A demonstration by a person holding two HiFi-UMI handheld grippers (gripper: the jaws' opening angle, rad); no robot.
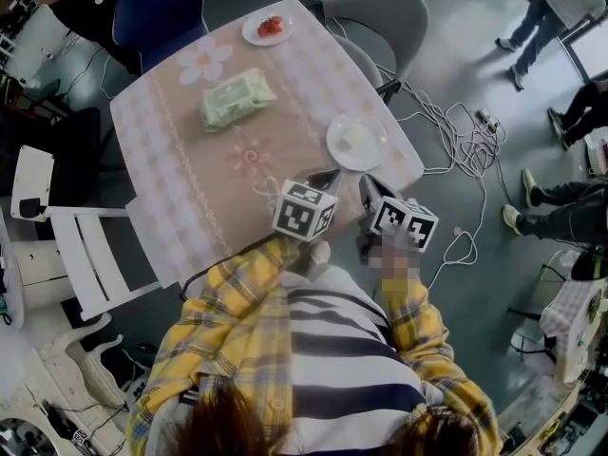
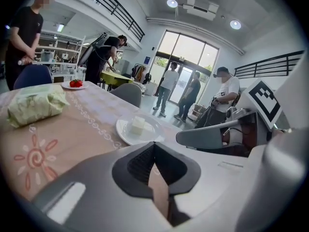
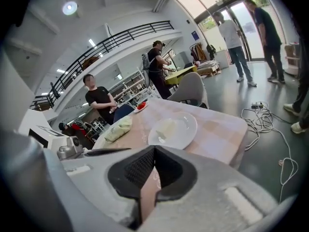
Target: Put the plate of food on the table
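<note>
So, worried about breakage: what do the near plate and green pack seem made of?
Near plate: likely glazed white ceramic, maybe melamine; smooth with a soft sheen. Green pack: soft plastic film, wrinkled and puffy.

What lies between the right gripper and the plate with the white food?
Only bare tablecloth. In the right gripper view it runs unbroken from the right gripper, jaws shut, to the plate; the head view agrees.

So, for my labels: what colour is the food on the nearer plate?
White food, clearest in left gripper view.
</note>
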